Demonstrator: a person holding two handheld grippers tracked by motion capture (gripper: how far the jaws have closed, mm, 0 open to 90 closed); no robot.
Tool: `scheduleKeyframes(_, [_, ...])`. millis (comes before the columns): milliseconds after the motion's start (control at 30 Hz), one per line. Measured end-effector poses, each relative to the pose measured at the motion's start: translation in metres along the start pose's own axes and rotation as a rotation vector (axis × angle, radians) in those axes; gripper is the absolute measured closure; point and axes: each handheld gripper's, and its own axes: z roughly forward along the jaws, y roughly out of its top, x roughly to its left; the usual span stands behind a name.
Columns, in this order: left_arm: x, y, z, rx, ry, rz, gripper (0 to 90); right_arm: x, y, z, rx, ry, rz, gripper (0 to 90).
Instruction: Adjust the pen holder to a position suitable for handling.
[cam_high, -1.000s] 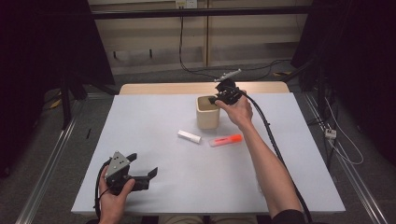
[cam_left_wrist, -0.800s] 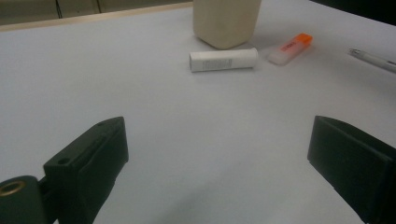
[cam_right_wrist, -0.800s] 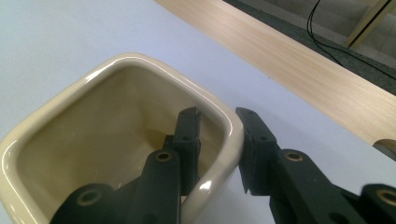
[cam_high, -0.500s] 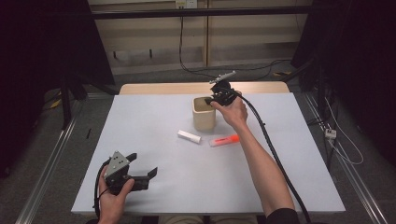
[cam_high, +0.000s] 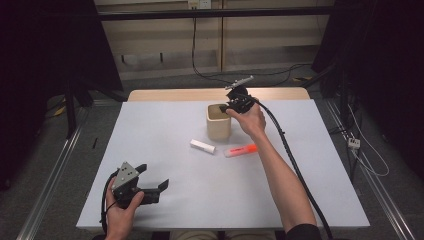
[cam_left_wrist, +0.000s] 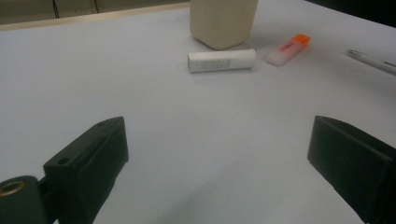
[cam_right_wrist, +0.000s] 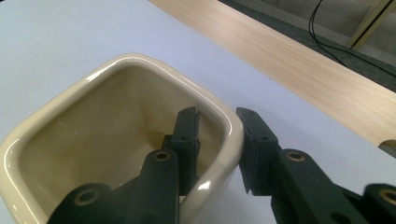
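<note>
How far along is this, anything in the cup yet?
Nothing visibly done: the beige cup looks empty. In hand: the right hand-held gripper straddles the cup's rim, one jaw inside, one outside, jaws just opening, not clearly clamping. Left: the white tube and orange marker lie on the table; the left hand-held gripper sits open.

The tongs (cam_right_wrist: 218, 116) straddle the cream cup's (cam_right_wrist: 70, 98) rim, jaws just opening.

The right gripper (cam_high: 223, 106) reaches far forward on an outstretched arm, jaws having just eased apart, while the left gripper (cam_high: 152, 182) (jaws wide) rests near.
</note>
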Motion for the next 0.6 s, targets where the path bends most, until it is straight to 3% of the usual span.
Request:
scheduleKeyframes(100, [0.000,-0.001,0.000,0.010,-0.005,0.001,5.1,-0.004,-0.002,-0.001,0.014,0.015,0.004,54.3])
scheduleKeyframes(233, [0.001,0.000,-0.002,0.000,0.001,0.004,5.1,-0.005,-0.007,-0.007,-0.011,0.020,0.016,40.3])
scheduleKeyframes(500, [0.002,-0.001,-0.001,0.002,0.007,0.000,5.1,-0.011,-0.014,-0.028,-0.081,0.020,0.052,19.1])
scheduleKeyframes(600, [0.001,-0.001,-0.002,0.002,0.007,0.000,5.1,-0.012,-0.018,-0.034,-0.110,0.018,0.063,16.6])
